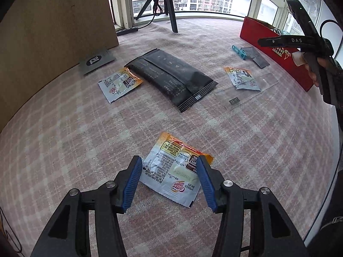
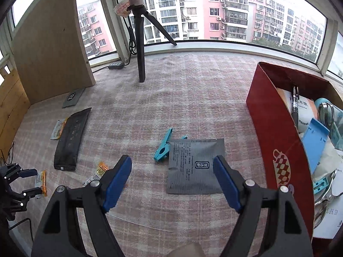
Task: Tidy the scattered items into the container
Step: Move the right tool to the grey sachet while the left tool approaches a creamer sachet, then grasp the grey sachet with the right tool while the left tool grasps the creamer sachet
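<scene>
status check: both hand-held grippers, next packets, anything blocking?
Left hand-held gripper open, straddling creamer sachet. Right hand-held gripper open above grey packet. Red box partly filled. Teal clip touches packet edge.

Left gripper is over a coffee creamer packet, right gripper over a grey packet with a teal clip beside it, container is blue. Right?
Not quite: the container is red, as the right wrist view shows. The rest holds: left gripper over the creamer packet, right gripper over the grey packet, teal clip beside it.

Both grippers [image 1: 169,160] [image 2: 172,160] agape (angled downward).
</scene>
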{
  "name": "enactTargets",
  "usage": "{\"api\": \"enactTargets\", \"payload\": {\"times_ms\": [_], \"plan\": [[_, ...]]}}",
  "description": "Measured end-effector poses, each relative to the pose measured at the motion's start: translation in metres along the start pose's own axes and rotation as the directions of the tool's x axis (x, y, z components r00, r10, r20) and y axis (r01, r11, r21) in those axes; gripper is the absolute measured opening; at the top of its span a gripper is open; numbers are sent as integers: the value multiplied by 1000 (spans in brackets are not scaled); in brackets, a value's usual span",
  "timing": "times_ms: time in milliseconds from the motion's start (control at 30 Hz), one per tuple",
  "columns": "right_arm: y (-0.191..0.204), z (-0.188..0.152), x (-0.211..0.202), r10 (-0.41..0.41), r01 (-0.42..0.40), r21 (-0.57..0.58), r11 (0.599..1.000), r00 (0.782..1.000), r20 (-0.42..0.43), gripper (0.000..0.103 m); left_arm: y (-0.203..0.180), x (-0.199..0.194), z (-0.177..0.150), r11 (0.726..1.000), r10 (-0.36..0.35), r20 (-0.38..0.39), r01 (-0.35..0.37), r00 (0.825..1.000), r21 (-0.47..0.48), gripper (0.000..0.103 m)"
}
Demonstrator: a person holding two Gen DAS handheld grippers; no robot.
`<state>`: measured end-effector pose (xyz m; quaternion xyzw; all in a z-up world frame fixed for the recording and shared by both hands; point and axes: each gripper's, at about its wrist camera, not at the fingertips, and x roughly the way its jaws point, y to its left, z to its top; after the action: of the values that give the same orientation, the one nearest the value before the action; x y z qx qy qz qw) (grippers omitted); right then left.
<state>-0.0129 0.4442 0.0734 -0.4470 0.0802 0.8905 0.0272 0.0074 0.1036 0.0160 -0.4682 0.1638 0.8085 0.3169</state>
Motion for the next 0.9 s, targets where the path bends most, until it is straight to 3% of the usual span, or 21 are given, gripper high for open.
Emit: {"api": "enactTargets", "payload": {"times_ms": [167,400,467,600,900], "plan": [[-8,-1,17,-55,55,-16,998,998,-21,78,1,3,1,1000,-24,-4,24,1000,-17,51],[-19,4,44,-25,24,-10,1000,996,-80,78,1,4,3,999,-24,-13,23,1000,-25,51],[-21,4,50,-68,66,-28,997,994,-91,78,0,5,2,999,-24,-11,23,1000,-23,51],[-20,0,52,-69,63,-74,995,994,-81,80,2,4,1,999,-29,1,29,1000,-22,50],[-19,-3,48,-64,57,-98,993,995,-72,76,2,2,-1,998,-56,20,57,998,-30,31]]}}
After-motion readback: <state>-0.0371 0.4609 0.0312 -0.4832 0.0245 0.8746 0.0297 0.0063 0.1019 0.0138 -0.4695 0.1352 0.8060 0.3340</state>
